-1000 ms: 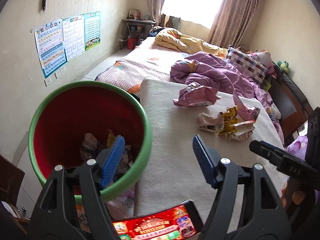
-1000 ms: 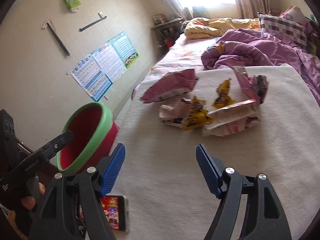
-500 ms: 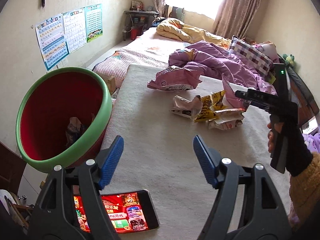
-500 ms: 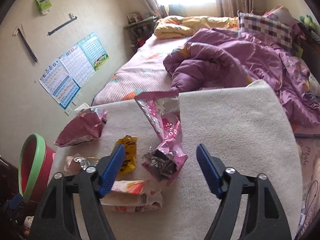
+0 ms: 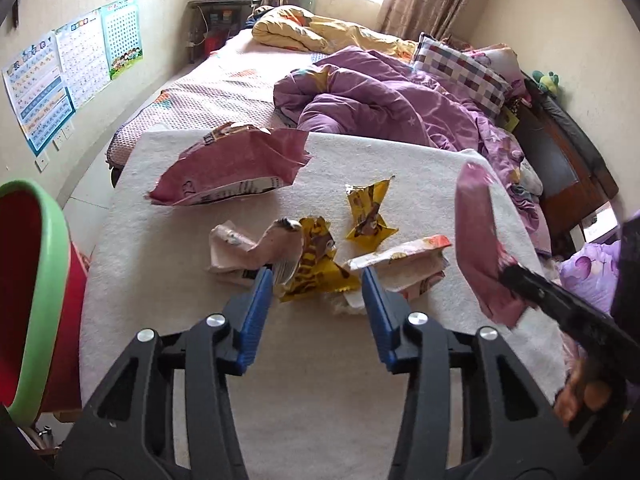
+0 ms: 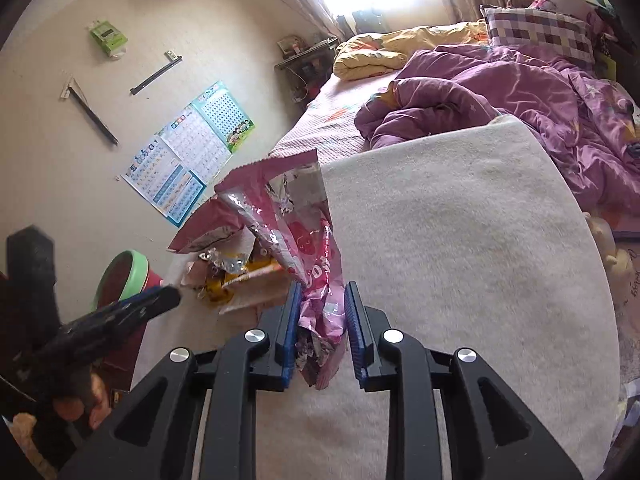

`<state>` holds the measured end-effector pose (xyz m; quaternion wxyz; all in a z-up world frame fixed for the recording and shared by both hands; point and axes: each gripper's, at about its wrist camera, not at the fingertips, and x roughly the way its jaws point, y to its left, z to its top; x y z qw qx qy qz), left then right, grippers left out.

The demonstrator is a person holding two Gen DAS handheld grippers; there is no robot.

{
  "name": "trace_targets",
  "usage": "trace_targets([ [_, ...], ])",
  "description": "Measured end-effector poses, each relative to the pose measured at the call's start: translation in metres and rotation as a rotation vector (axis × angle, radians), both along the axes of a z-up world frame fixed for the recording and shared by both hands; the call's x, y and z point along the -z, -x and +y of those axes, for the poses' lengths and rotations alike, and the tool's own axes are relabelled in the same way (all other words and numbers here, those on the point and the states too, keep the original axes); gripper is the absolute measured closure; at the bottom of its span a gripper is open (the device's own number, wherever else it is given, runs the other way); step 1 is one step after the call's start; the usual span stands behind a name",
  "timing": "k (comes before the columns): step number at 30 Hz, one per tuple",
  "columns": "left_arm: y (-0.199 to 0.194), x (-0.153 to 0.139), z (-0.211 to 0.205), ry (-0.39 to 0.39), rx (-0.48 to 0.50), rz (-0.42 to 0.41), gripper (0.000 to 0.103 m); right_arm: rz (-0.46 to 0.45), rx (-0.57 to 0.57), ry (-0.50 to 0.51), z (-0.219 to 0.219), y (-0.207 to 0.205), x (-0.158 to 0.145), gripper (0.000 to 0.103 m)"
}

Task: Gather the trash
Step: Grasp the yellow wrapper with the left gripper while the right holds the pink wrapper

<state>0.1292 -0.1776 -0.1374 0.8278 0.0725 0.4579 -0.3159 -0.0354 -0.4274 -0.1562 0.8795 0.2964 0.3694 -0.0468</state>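
My right gripper [image 6: 321, 292] is shut on a pink foil snack wrapper [image 6: 304, 236] and holds it above the cream blanket [image 6: 460, 240]; the wrapper also shows in the left wrist view [image 5: 480, 240]. My left gripper [image 5: 318, 274] is open, its blue pads on either side of a yellow wrapper [image 5: 316, 264] in a pile of crumpled wrappers. A large pink bag [image 5: 232, 168], a small yellow wrapper [image 5: 368, 212] and a pale wrapper [image 5: 400, 264] lie around it. The red bin with a green rim [image 5: 36, 280] stands at the left.
A purple duvet [image 5: 380, 108], a checked pillow [image 5: 460, 68] and a yellow quilt [image 5: 320, 32] lie on the bed behind. Posters [image 5: 68, 60] hang on the left wall. A dark wooden headboard [image 5: 560, 160] is at the right.
My right gripper has closed on the pink wrapper and lifted it. My left gripper has moved from the bin towards the wrapper pile and narrowed around the yellow wrapper.
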Motion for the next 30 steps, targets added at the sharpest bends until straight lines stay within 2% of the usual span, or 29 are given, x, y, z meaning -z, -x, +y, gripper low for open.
trace_targets([
  [6, -0.024, 0.028, -0.025, -0.076, -0.001, 0.030, 0.064, 0.036, 0.029, 0.001, 0.005, 0.027, 0.007, 0.077],
  [8, -0.024, 0.030, -0.027, -0.090, 0.006, 0.022, 0.076, 0.041, 0.043, 0.004, 0.002, 0.031, 0.007, 0.074],
  [9, -0.022, 0.029, -0.027, -0.082, 0.011, 0.027, 0.087, 0.038, 0.050, 0.005, 0.000, 0.033, 0.006, 0.068],
  [12, -0.014, 0.018, -0.015, -0.026, -0.002, 0.041, 0.090, 0.021, 0.051, 0.013, -0.005, 0.036, -0.001, 0.049],
  [13, -0.012, 0.014, -0.008, -0.004, -0.008, 0.047, 0.090, 0.015, 0.046, 0.022, -0.005, 0.036, -0.004, 0.044],
  [16, 0.003, 0.003, 0.012, 0.056, -0.017, 0.073, 0.090, 0.004, 0.021, 0.040, -0.007, 0.035, -0.009, 0.039],
  [19, 0.022, -0.002, 0.029, 0.083, -0.008, 0.087, 0.089, 0.016, -0.003, 0.057, -0.011, 0.031, -0.009, 0.033],
  [24, 0.044, 0.002, 0.038, 0.045, 0.007, 0.079, 0.089, 0.082, -0.039, 0.055, -0.021, 0.025, 0.010, 0.033],
  [30, 0.054, 0.022, 0.043, 0.017, 0.002, 0.117, 0.077, 0.105, -0.056, 0.024, -0.013, 0.025, 0.024, 0.033],
])
